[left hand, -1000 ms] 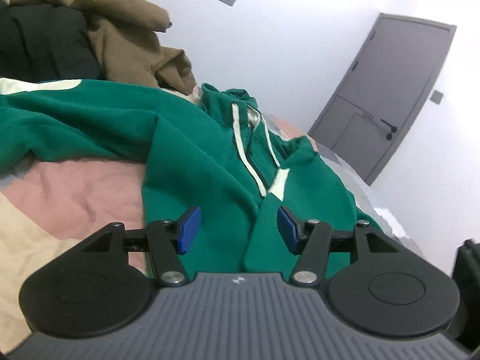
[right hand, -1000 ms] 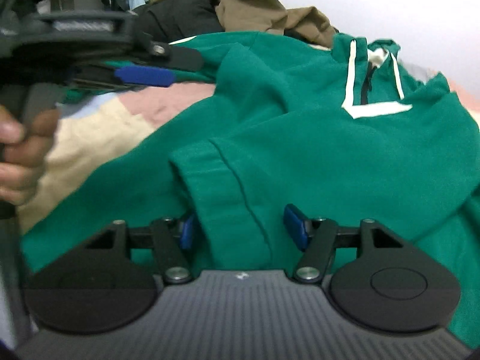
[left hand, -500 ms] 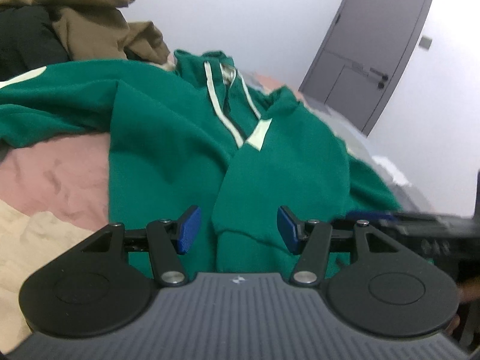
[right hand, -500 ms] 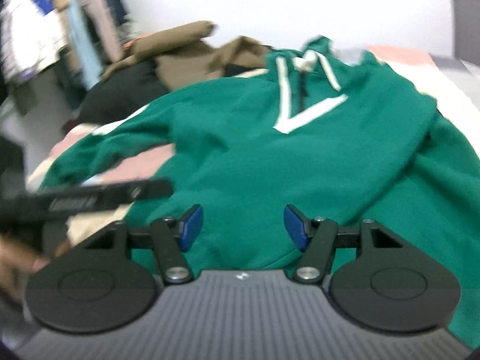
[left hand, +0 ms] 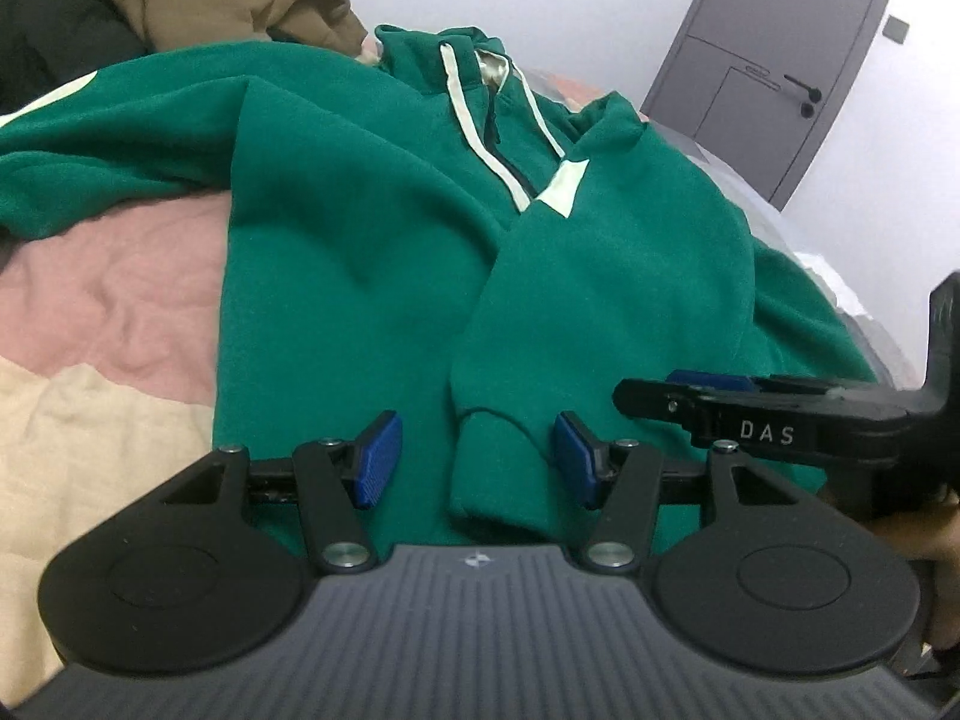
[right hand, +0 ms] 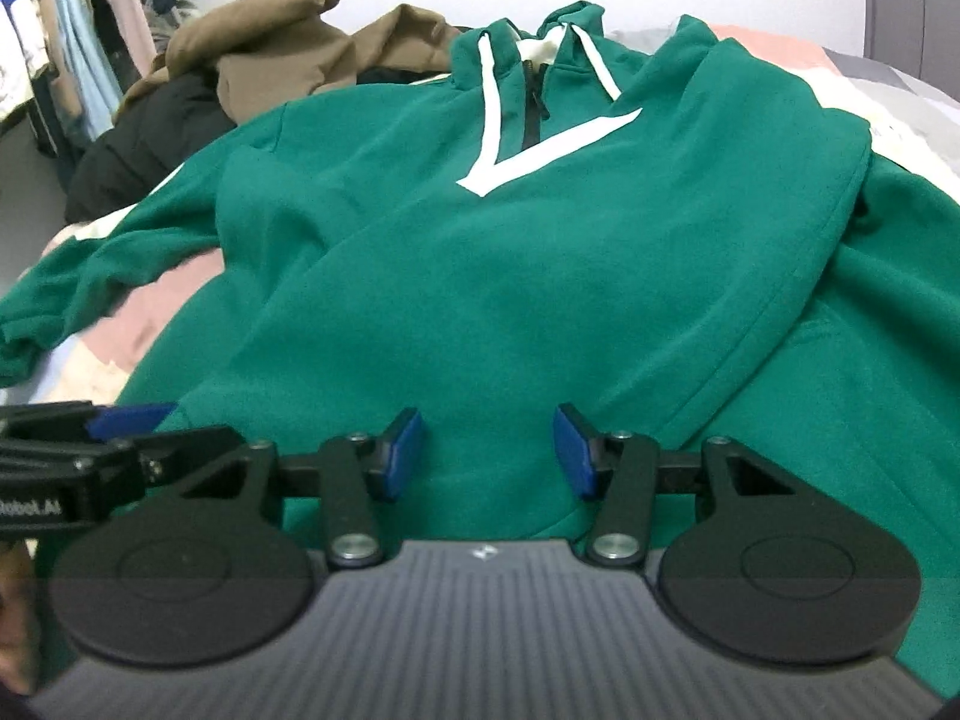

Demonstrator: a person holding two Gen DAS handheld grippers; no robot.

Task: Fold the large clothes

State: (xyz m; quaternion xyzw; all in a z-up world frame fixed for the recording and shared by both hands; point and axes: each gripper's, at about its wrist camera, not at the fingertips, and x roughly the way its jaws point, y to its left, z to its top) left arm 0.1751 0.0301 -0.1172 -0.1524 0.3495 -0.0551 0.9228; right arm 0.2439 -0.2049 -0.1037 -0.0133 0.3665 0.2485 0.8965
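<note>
Green hoodie (left hand: 372,252) lies spread front-up on the bed (left hand: 108,324), hood end toward the far wall, hem end nearest both cameras. Bed cover shows pink and cream patches at the left. White drawstrings (left hand: 459,90) and a pale V-shaped trim (right hand: 552,150) run down from the collar; a short dark zip sits between them.

One sleeve is folded across the chest, its ribbed cuff (left hand: 504,480) ending near the hem. The other sleeve trails off to the left over the pink patch.

Left claw (left hand: 477,459): released, blue pads (left hand: 378,459) standing apart on either side of the folded cuff. Cuff sits in the gap, but neither pad appears to press on it. A loose dark thread curls off the cuff seam.

Right claw (right hand: 489,453): jaws have just been closing, yet remain apart, not clenched. Green fabric of the hoodie front lies beneath and between the pads; no pinch visible. View slightly blurred.

Each claw shows in the other's view, edge-on, just beside it: right claw at the right edge of the left view, left claw at the left edge of the right view. Part of a hand shows behind each.

Beyond the hoodie: a brown garment (right hand: 270,48) heaped on a black one (right hand: 138,132). Hanging clothes (right hand: 72,42) at far left. Grey door (left hand: 798,60) at upper right.
</note>
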